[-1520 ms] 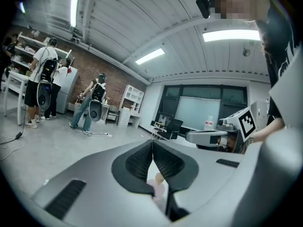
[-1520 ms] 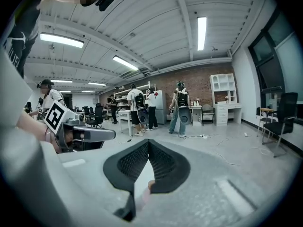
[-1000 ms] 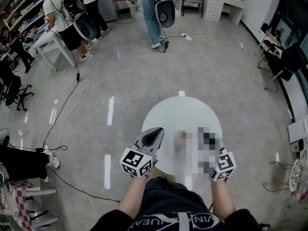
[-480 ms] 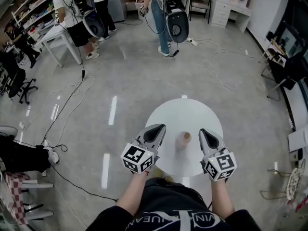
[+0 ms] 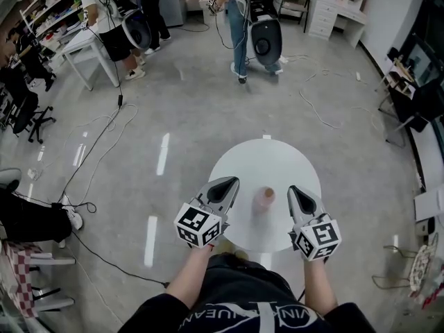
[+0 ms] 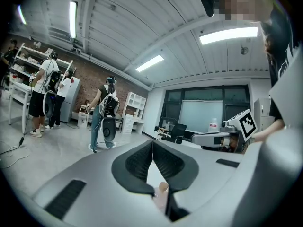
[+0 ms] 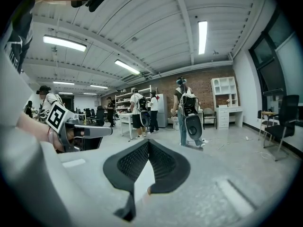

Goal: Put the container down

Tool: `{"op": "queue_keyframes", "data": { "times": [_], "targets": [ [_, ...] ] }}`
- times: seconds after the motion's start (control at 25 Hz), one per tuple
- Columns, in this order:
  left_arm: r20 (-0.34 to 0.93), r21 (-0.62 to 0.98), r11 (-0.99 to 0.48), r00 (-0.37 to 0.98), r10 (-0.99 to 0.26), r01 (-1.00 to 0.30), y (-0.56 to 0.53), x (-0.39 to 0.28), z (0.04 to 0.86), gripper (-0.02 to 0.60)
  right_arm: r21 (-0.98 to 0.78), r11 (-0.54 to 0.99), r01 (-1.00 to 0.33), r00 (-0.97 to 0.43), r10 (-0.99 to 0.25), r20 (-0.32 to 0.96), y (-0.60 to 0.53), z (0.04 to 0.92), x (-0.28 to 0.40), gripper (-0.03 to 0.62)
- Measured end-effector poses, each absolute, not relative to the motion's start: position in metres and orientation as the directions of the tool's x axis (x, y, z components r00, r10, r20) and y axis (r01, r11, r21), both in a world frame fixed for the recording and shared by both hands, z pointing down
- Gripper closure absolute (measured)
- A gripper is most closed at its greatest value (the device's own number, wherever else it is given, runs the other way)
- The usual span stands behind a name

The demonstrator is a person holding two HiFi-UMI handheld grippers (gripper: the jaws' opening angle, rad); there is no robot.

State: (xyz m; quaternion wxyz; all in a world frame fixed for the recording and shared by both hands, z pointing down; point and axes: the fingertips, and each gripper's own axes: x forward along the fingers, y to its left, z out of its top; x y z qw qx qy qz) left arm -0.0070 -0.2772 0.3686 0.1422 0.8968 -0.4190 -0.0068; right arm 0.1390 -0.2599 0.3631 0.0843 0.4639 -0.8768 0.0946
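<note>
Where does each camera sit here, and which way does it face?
Head view: on the person's head, looking steeply down at the white table and container; both forearms, left claw and right claw show.
Left gripper view: on the left claw, looking along its shut jaws across the room; the right claw shows at right.
Right gripper view: on the right claw, looking along its shut jaws; the left claw shows at left.
Shared: all three show the standing person wearing a backpack rig.
</note>
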Motion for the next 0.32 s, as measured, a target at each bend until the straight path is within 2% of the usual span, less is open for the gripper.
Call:
{"op": "queue_keyframes", "data": {
  "times": [0.32],
  "targets": [
    [0.123,0.259,-0.607,0.649,-0.751,-0.751,-0.2711,-0.0007,0.3705,0.568,-0.094,0.548,-0.831,-0.552,-0.793,0.256,-0.2544,0.3681,0.1474,0.588]
  ]
}}
